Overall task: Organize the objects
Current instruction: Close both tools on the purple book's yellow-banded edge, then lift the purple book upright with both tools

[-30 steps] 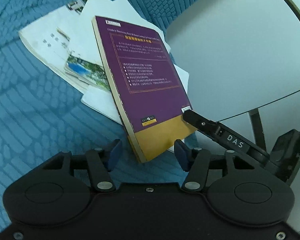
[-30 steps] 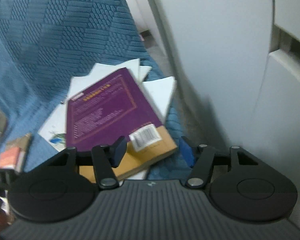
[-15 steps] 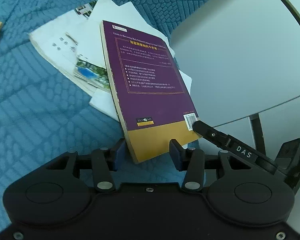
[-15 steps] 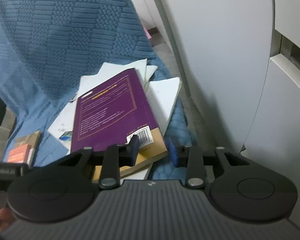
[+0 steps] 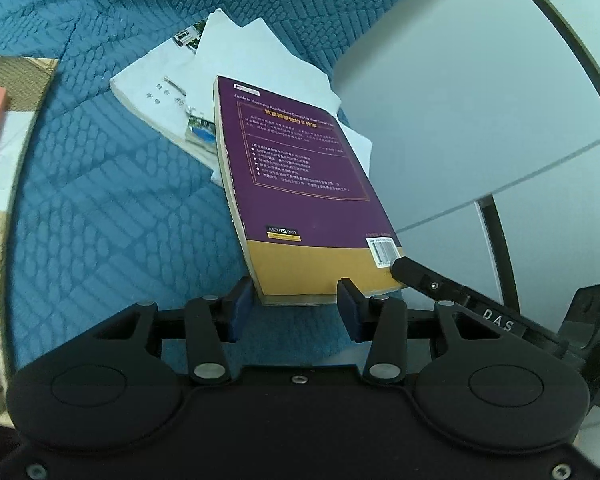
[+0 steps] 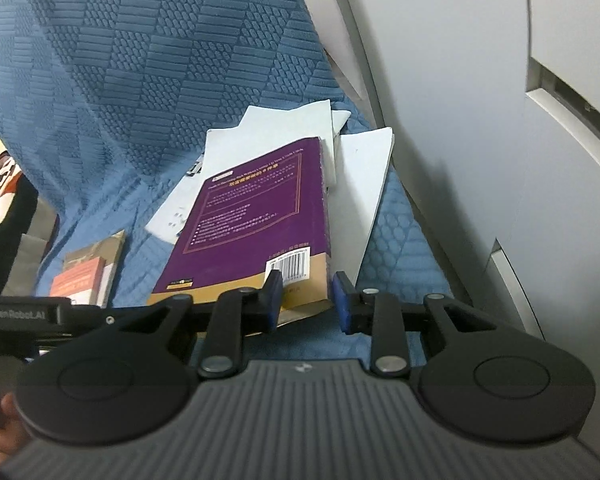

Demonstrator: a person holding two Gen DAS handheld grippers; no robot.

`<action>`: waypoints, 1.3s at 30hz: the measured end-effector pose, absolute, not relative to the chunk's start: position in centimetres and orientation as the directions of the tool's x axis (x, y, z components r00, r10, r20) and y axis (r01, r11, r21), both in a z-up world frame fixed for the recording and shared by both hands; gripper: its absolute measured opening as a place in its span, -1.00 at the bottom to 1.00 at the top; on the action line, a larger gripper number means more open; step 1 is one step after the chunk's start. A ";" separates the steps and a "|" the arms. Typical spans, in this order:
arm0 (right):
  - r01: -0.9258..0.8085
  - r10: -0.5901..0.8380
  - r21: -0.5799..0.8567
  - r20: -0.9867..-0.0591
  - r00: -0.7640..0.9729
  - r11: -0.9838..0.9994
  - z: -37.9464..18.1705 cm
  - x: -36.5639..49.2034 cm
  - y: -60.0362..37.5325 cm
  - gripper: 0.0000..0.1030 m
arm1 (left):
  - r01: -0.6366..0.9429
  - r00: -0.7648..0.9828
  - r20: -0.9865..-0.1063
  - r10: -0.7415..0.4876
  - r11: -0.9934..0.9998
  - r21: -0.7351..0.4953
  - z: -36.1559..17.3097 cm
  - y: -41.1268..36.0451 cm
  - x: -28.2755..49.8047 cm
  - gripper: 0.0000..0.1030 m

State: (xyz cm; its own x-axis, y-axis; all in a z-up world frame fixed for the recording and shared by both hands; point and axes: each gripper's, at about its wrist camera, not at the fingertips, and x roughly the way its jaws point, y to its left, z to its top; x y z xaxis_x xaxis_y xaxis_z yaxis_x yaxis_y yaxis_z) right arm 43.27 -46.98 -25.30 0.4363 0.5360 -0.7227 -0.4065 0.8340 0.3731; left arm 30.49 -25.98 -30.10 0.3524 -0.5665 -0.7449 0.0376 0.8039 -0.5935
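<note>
On the left a brown and orange book (image 5: 4, 128) lies on the blue cover (image 5: 112, 208). The left gripper (image 5: 294, 310) has just been closing and clamps the near end of the purple book (image 5: 300, 184), whose far end rests on white papers (image 5: 256, 60). It has a mustard band, a barcode and "RICH DAD". The right gripper (image 6: 306, 300), also closing, grasps the book's barcode corner; it reads "DAS".
</note>
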 end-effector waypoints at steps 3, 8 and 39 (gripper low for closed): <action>-0.402 0.529 0.368 -0.730 0.433 0.838 -24.6 41.9 -47.0 -0.39 | 0.053 0.344 -0.740 -0.578 0.799 -0.599 -29.3 -25.2 28.6 -0.18; -0.417 0.517 0.346 -0.745 0.423 0.840 -23.3 39.1 -46.2 -0.39 | 0.050 0.340 -0.740 -0.581 0.797 -0.602 -28.5 -23.5 25.8 -0.18; -0.041 0.544 0.572 -0.752 0.372 0.819 -31.2 34.0 -46.1 -0.09 | 0.021 0.405 -0.788 -0.464 0.866 -0.500 -32.6 -19.2 23.6 -0.02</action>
